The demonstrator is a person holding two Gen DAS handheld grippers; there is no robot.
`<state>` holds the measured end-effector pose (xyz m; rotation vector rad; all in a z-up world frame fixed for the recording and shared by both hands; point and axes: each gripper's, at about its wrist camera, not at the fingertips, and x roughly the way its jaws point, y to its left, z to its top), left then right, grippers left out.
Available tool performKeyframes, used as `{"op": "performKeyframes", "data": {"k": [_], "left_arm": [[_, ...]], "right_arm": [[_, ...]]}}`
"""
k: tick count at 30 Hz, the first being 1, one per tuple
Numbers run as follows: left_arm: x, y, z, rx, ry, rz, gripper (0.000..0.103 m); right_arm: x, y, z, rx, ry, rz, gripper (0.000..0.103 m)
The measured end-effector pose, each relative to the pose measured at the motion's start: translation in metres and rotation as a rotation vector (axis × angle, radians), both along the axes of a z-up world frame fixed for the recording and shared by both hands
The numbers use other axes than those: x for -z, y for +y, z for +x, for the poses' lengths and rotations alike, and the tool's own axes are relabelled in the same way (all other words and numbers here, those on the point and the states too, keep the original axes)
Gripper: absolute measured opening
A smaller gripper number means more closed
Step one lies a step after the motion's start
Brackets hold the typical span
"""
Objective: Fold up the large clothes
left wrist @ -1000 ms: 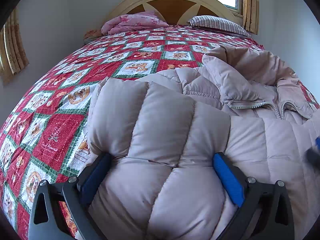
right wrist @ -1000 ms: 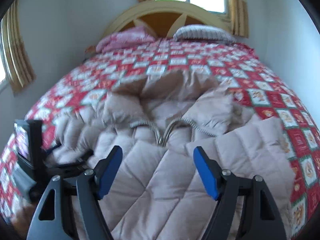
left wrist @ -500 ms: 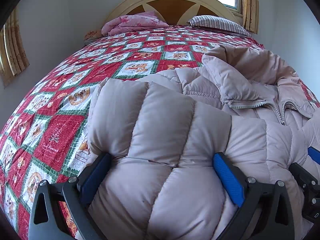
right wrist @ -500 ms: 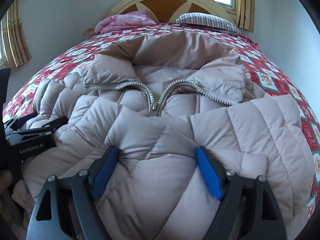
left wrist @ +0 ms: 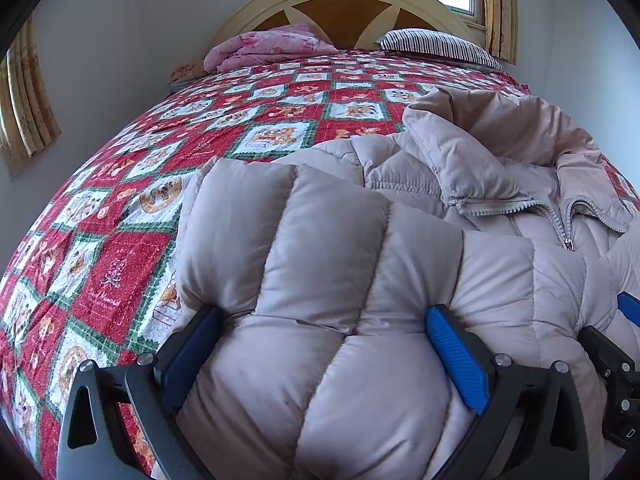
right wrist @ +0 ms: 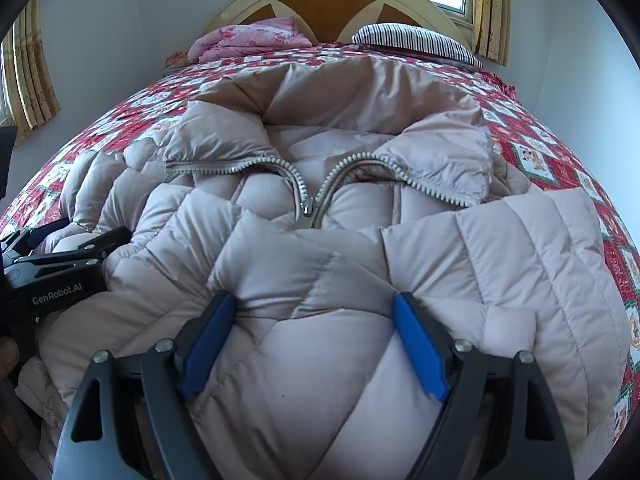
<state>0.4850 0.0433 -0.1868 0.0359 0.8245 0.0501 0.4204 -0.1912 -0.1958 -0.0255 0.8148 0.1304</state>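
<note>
both cams sit low at the foot of the bed (left wrist: 120,280), angled down, facing the headboard (left wrist: 340,4). left wrist view hugs the puffer jacket (left wrist: 320,280) on its left side, quilt open beside it. right wrist view sits over the jacket's middle, zipper (right wrist: 308,204) dead ahead. shared: jacket, pillows, headboard, window, probably the same curtain.

Home bedroom, bed (left wrist: 120,280) with patchwork quilt, arched headboard (left wrist: 344,4), pillows (left wrist: 436,46), curtained window (left wrist: 496,8)
</note>
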Motion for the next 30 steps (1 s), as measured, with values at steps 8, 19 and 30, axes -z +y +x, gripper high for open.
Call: {"op": "performKeyframes", "data": {"k": [8, 19, 30], "left_arm": [[-0.050, -0.014, -0.021, -0.028, -0.106, 0.058, 0.102], [-0.014, -0.051, 0.000, -0.025, -0.027, 0.092, 0.102], [0.001, -0.040, 0.005, -0.029, -0.029, 0.035, 0.102]], "right_arm": [[0.002, -0.002, 0.001, 0.002, 0.003, 0.011, 0.084], [0.002, -0.004, -0.001, 0.000, -0.003, 0.042, 0.084], [-0.023, -0.020, 0.001, -0.096, 0.062, 0.110, 0.084]]}}
